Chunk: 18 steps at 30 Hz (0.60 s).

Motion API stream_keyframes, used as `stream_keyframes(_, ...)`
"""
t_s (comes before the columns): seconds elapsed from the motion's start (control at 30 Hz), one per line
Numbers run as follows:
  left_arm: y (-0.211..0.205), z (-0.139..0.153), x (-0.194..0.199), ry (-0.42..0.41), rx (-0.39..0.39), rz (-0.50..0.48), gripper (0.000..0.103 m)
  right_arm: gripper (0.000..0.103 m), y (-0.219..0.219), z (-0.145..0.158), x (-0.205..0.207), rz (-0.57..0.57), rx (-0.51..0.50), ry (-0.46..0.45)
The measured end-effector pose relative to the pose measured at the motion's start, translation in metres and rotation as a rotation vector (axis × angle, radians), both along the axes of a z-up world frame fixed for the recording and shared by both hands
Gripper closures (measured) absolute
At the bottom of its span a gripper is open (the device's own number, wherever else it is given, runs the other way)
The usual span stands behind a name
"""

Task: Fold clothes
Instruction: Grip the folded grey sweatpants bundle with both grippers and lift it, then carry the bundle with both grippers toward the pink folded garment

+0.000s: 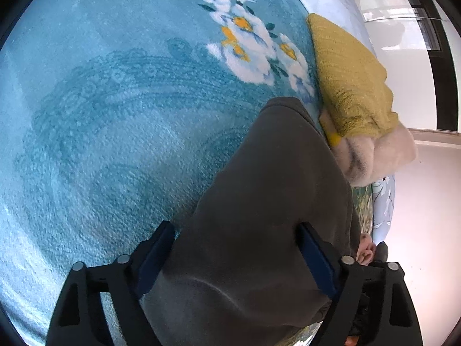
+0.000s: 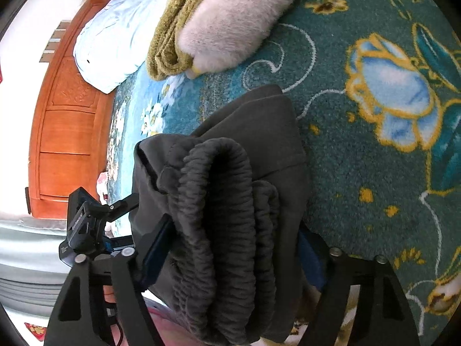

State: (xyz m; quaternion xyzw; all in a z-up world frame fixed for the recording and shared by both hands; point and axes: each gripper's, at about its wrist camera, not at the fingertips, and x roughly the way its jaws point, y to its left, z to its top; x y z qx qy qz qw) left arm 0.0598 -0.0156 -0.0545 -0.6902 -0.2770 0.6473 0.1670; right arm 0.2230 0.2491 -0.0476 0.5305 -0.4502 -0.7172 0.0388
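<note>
I hold a dark grey garment, folded into a thick bundle, between both tongs over the blue floral blanket (image 1: 100,115) on the bed. My left tongs (image 1: 234,248) straddle the smooth end of the bundle (image 1: 259,201), pads set against its sides; the cloth runs from the bottom of the frame up toward the centre. My right tongs (image 2: 230,248) close on the gathered elastic waistband (image 2: 219,201) at the lower middle of that view, the rest of the garment stretching away up the frame. The bundle's long axis lies straight ahead of each pair, so both hands are equally on it. A yellow knit (image 1: 345,72) and a pale fluffy piece (image 1: 380,155) sit stacked in the upper right of the left view, near the bundle's far end; I judge that stack to be the target.
</note>
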Motion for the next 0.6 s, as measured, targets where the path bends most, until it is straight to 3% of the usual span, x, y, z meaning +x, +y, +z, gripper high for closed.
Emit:
stream_keyframes(0.27,-0.01,0.031,0.029,0.108,0.016,-0.033,0.061,0.043,-0.011,0.019,-0.004,-0.003,0.033,0.026)
stream_keyframes(0.33,-0.009,0.039,0.033,0.137,0.036,-0.039,0.063,0.048,-0.013,0.028,-0.002,0.002,0.031,0.049)
stream_keyframes(0.5,-0.005,0.069,0.049,0.23,0.119,-0.09,0.063,0.049,-0.006,0.061,0.018,-0.002,0.032,0.12)
stream_keyframes(0.6,-0.002,0.109,0.059,0.306,0.171,-0.164,0.063,0.049,0.003,0.091,0.042,-0.033,0.041,0.17)
